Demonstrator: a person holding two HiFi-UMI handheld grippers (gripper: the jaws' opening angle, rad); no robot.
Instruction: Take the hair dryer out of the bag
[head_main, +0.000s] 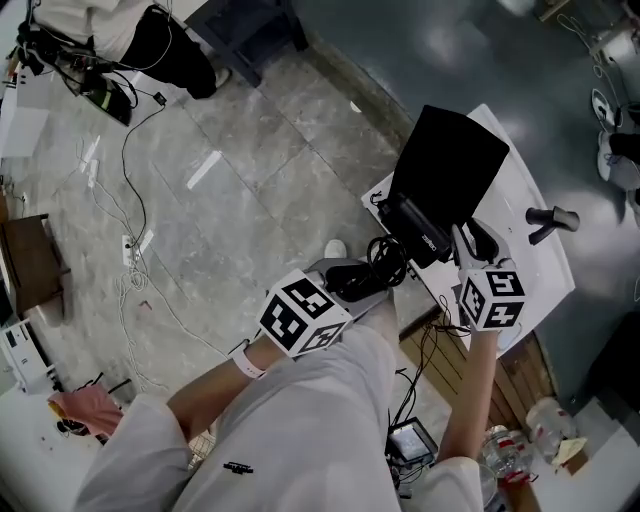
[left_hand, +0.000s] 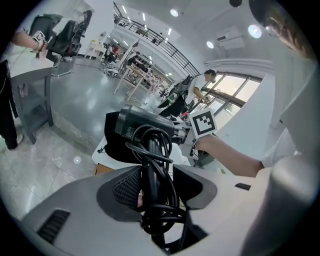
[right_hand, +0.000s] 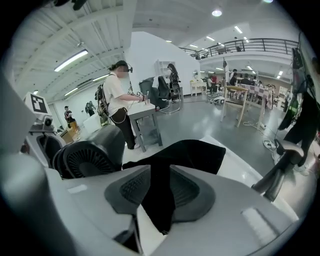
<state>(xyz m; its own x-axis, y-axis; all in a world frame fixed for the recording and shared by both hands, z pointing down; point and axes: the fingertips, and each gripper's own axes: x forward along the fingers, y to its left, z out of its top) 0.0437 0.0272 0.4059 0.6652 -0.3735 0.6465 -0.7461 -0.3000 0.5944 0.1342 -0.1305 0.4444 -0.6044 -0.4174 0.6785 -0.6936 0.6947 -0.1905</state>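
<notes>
A black hair dryer (head_main: 415, 232) with its cord (head_main: 386, 262) coiled round the handle hangs off the near edge of the white table (head_main: 545, 262), just in front of the black bag (head_main: 450, 160). My left gripper (head_main: 345, 285) is shut on the handle; in the left gripper view the pads of the left gripper (left_hand: 155, 180) press on the handle and cord of the hair dryer (left_hand: 142, 125). My right gripper (head_main: 472, 245) is at the bag's near edge. In the right gripper view the right gripper (right_hand: 159, 187) stands open, with a fold of the bag (right_hand: 195, 152) lying between its pads. The hair dryer's grille (right_hand: 87, 156) shows at left.
A black handle-shaped object (head_main: 552, 218) lies on the table to the right of the bag. Cables and a power strip (head_main: 128, 245) trail over the stone floor at left. Boxes and bottles (head_main: 505, 455) crowd the floor under the table. A person (right_hand: 117, 97) stands at a far desk.
</notes>
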